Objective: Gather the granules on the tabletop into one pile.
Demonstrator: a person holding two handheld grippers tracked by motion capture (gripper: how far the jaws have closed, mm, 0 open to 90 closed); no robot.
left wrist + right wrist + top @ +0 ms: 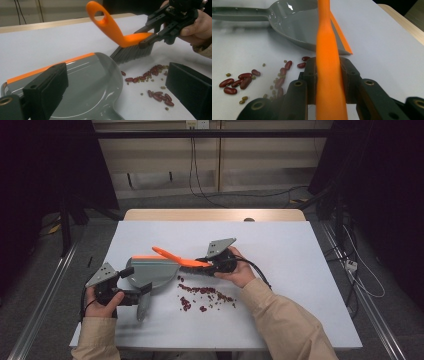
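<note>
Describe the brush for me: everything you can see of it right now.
The brush has a glossy orange plastic handle with an oval hanging hole at its free end and dark grey bristles below. The right gripper is shut on the handle near the head. It is tilted, handle end raised above the grey dustpan, bristles down by the pan's edge near the scattered beans on the white table.

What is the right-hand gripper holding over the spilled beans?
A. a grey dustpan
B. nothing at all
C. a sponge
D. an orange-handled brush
D: in the right gripper view the right gripper has its jaws clamped on the orange-handled brush, while the grey dustpan lies apart on the table, by the beans.
</note>
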